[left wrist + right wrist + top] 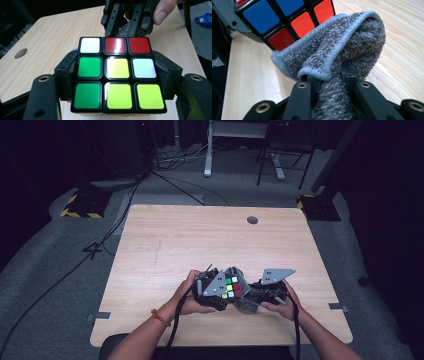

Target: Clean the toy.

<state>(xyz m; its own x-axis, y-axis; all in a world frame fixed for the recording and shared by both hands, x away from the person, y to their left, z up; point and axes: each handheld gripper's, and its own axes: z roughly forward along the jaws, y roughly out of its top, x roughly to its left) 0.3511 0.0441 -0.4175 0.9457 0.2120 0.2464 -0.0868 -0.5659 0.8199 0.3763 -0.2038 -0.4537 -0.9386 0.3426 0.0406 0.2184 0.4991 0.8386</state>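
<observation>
My left gripper (227,292) is shut on a Rubik's cube (231,287), held just above the wooden table (200,240) near its front edge. In the left gripper view the cube (116,73) sits between the jaws with a face of white, red, green and yellow tiles towards the camera. My right gripper (255,292) is shut on a grey towelling cloth (244,295). In the right gripper view the cloth (342,55) bunches out of the jaws and presses against the cube's (287,17) blue and orange side. The right gripper (127,27) shows behind the cube in the left gripper view.
A round cable hole (252,220) lies near the table's far edge. Desk legs (208,155) and cables (170,180) stand on the grey floor beyond. A blue packet (205,20) lies on the floor to the right.
</observation>
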